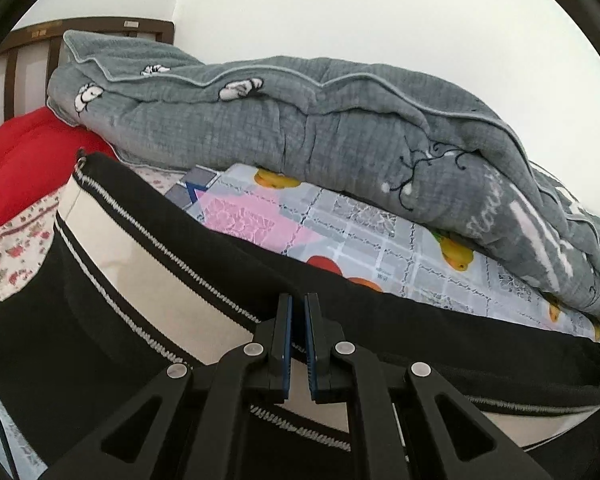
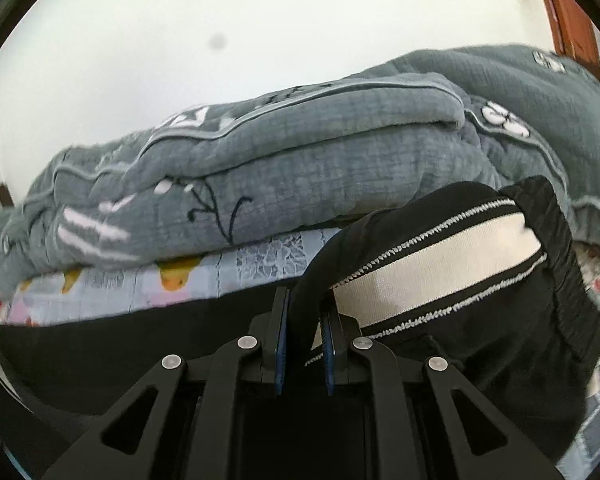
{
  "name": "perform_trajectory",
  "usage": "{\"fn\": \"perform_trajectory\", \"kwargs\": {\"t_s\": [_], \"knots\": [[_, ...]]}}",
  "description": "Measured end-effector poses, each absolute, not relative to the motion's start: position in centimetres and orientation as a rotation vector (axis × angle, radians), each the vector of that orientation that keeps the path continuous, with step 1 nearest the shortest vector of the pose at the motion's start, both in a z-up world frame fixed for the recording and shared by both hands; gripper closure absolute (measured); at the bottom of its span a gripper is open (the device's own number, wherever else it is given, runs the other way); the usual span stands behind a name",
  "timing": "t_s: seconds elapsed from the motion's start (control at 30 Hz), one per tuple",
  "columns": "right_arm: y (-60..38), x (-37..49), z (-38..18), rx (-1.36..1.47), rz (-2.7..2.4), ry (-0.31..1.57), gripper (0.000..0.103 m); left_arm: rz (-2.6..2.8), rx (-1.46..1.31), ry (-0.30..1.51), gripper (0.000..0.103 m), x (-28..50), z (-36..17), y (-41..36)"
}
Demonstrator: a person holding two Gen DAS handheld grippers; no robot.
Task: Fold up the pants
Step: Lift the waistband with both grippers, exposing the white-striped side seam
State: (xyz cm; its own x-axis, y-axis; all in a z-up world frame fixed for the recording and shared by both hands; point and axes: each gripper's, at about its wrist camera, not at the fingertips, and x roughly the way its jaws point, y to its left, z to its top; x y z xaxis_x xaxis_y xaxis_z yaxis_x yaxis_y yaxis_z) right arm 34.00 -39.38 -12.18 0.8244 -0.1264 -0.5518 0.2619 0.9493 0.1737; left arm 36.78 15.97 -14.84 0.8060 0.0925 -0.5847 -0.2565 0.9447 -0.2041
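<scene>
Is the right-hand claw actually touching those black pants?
Touching: in the right wrist view, the right gripper has its pads clamped on a fold of the black pants.

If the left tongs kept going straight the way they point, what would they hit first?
Probably the black pants at the left tongs tips; beyond lie the patterned sheet and grey quilt. Depth is unclear.

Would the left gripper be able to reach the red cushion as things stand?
Probably not freely: the left gripper is shut on the black pants, whose raised fabric lies between it and the red cushion.
</scene>
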Motion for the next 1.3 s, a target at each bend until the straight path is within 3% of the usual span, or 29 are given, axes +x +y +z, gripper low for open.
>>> {"fn": "perform_trajectory", "kwargs": {"t_s": [0.1, 0.17, 0.27, 0.43, 0.63, 1.3], "knots": [[-39.7, 34.2, -12.5, 0.266, -0.204, 0.553, 0.086, 0.205, -0.296, 0.609, 0.093, 36.8, -15.2, 16.3], [-39.5, 33.9, -12.6, 0.273, -0.197, 0.546, 0.071, 0.242, -0.296, 0.604, 0.077, 36.6, -15.2, 16.4], [-38.6, 33.3, -12.5, 0.245, -0.183, 0.523, 0.059, 0.264, -0.306, 0.575, 0.054, 36.0, -15.0, 16.7], [-37.1, 32.6, -12.5, 0.197, -0.143, 0.513, 0.054, 0.263, -0.268, 0.521, 0.044, 35.2, -14.3, 15.9], [-37.0, 32.4, -12.7, 0.2, -0.13, 0.52, 0.044, 0.26, -0.212, 0.499, 0.036, 35.0, -13.8, 14.9], [-35.7, 33.0, -13.2, 0.132, -0.136, 0.566, 0.035, 0.255, -0.203, 0.505, 0.03, 35.1, -13.9, 14.9]]}}
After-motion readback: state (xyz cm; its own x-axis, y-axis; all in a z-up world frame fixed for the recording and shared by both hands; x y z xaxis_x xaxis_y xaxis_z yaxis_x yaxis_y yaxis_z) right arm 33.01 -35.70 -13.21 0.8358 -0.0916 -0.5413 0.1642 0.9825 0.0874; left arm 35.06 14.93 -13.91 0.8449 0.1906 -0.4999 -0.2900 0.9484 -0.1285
